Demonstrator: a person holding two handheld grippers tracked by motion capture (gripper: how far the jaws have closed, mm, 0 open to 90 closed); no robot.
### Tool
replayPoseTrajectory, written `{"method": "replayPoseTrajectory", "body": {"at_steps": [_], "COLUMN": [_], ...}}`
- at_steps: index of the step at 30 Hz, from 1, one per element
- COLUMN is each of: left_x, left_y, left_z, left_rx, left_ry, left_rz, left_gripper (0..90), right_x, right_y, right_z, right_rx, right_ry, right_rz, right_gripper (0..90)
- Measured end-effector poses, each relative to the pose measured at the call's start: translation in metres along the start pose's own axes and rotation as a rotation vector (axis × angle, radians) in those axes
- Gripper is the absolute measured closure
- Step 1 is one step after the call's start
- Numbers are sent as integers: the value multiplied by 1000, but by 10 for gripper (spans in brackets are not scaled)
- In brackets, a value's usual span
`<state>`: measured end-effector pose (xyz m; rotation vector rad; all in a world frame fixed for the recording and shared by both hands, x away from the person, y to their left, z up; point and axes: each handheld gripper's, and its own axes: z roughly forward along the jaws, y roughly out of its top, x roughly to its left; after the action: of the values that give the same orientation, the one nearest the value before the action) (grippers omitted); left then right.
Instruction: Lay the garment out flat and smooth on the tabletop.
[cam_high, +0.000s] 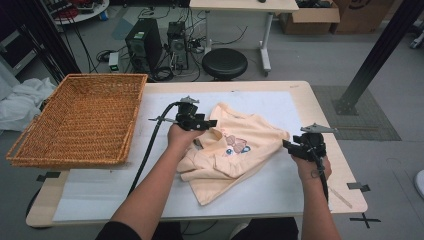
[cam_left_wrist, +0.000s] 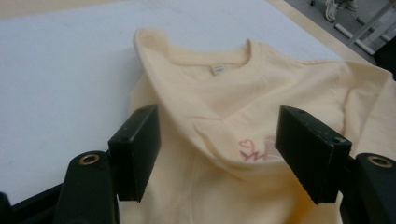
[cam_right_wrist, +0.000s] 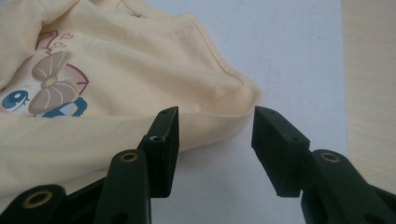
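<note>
A pale yellow T-shirt (cam_high: 240, 150) with a cartoon print lies crumpled on the white mat (cam_high: 100, 185) in the middle of the table. My left gripper (cam_high: 209, 123) hovers at the shirt's left side near the collar. In the left gripper view the left gripper (cam_left_wrist: 217, 149) is open, its jaws wide apart over a raised fold of the shirt (cam_left_wrist: 233, 93), pads clear of the cloth. My right gripper (cam_high: 288, 145) sits at the shirt's right corner. In the right gripper view the right gripper (cam_right_wrist: 215, 140) is open, with the corner of the shirt (cam_right_wrist: 140, 70) just in front of the gap.
A large wicker basket (cam_high: 80, 117) stands on the table's left end, partly overhanging the edge. Bare wood (cam_high: 345, 170) borders the mat on the right. Beyond the far edge are a black stool (cam_high: 224, 63) and computer towers (cam_high: 145, 47) on the floor.
</note>
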<state>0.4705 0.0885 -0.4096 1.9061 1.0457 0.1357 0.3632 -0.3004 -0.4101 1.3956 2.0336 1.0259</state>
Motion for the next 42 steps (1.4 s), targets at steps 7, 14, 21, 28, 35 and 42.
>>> {"method": "replayPoseTrajectory", "body": {"at_steps": [7,14,21,28,35,42], "left_x": [3,11,64,85,80,58], "left_y": [3,4,27,41,43,26], "left_z": [38,39,-28,-76,-97,-110], "left_rx": [124,121,87,94,59,28], "left_ry": [24,32,169,296,335,276], "left_rz": [-2,53,37,83,76,56], "left_gripper": [429,852,861,854,568,444], "right_x": [-1,-4,-15,-22,5,25], "right_y": [-9,-16,20,114,138,100], "right_z": [10,40,55,61,60,48], "right_rx": [1,18,87,93,77,88], "right_ry": [-34,44,120,62,-42,9], "right_rz": [121,222,84,-94,-197,-169], "right_gripper": [391,545,857,851,610,597]}}
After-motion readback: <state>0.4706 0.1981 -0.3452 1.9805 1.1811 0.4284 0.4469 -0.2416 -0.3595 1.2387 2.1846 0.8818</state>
